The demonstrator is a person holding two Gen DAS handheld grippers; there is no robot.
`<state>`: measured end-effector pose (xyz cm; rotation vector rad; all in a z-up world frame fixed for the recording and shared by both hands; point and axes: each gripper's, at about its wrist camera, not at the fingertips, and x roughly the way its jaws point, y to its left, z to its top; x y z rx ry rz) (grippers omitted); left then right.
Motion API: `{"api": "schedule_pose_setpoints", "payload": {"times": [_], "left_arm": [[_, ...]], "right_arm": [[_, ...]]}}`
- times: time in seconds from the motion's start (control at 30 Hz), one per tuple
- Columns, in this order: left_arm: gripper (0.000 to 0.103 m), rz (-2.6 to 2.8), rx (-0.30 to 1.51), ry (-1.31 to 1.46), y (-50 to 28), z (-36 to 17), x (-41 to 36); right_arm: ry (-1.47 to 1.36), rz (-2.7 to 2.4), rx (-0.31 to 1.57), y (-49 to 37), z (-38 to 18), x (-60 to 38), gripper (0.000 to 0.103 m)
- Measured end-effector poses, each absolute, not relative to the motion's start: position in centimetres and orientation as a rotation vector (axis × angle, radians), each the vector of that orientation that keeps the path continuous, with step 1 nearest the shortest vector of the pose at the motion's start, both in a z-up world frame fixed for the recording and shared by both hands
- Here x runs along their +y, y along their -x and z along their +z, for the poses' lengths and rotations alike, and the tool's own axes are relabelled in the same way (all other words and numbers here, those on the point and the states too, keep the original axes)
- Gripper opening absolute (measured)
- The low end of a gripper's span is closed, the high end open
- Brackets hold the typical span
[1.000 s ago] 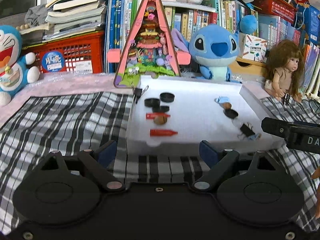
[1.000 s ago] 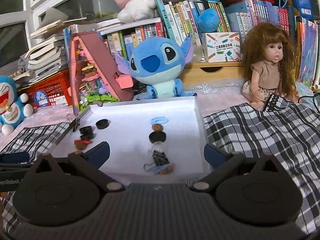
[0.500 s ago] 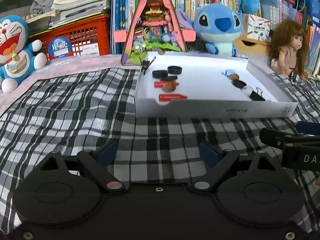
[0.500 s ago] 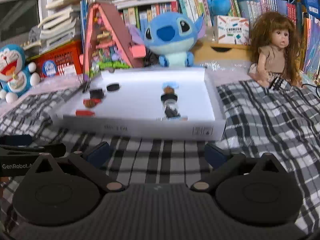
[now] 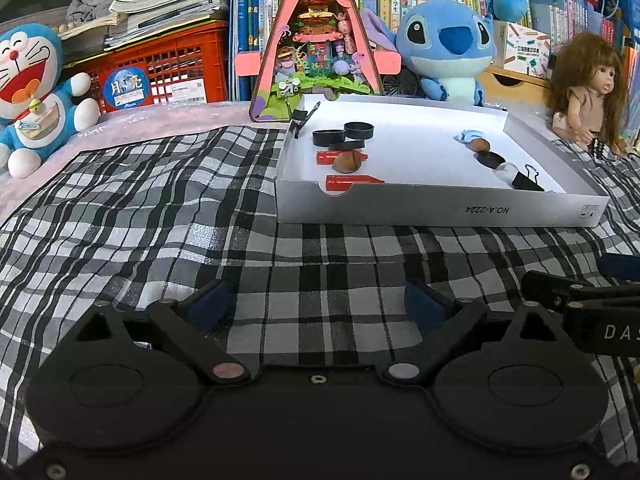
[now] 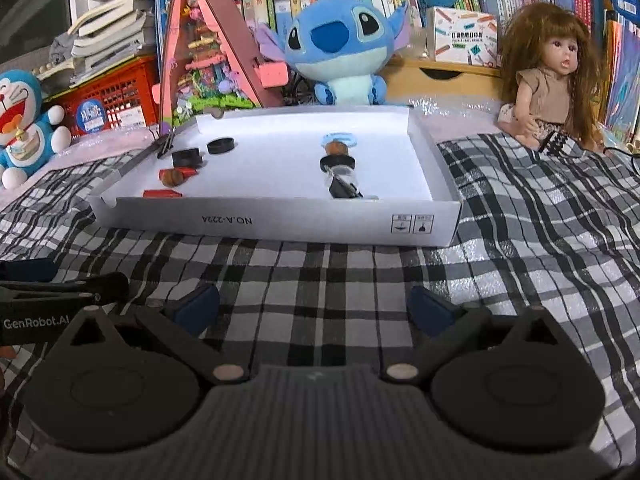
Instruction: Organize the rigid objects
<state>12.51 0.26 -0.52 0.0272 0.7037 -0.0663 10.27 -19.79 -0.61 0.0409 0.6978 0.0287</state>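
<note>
While both grippers hang low over the checked cloth [image 5: 168, 208], the white cardboard tray [image 5: 440, 210] sits in the upper middle of each frame, beyond the fingertips. The left gripper [image 5: 316, 302] has its fingers opening with only cloth between them; the right gripper [image 6: 314, 308] has its fingers spread wide, holding nothing. Inside the tray, toward its left side, lie two black caps [image 5: 343, 134], two red caps [image 5: 352, 181] and a brown nut [image 5: 347, 162]. Toward its right side a row runs from a light blue ring [image 6: 340, 137] through a black binder clip [image 6: 341, 189]. Behind the tray stand a blue plush toy [image 6: 340, 52] and a doll [image 6: 548, 76].
</note>
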Motion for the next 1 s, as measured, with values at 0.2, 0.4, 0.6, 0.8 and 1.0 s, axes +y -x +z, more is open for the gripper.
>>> {"api": "schedule_pose_setpoints", "payload": {"times": [0.2, 0.4, 0.6, 0.8, 1.0], "left_arm": [[0.102, -0.053, 0.714, -0.011, -12.69, -0.71, 0.62], [0.103, -0.050, 0.714, -0.014, -12.71, -0.71, 0.51], [0.103, -0.049, 0.714, -0.012, -12.71, -0.70, 0.56], [0.103, -0.046, 0.713, -0.009, -12.66, -0.73, 0.60], [0.103, -0.047, 0.713, -0.009, -12.67, -0.72, 0.58]], "right_arm": [[0.000, 0.017, 0.712, -10.43, -0.85, -19.19, 0.103], [0.005, 0.015, 0.713, -10.44, -0.87, -19.13, 0.103], [0.004, 0.016, 0.713, -10.45, -0.87, -19.14, 0.103], [0.003, 0.016, 0.713, -10.43, -0.87, -19.13, 0.103], [0.003, 0.016, 0.713, -10.42, -0.87, -19.14, 0.103]]}}
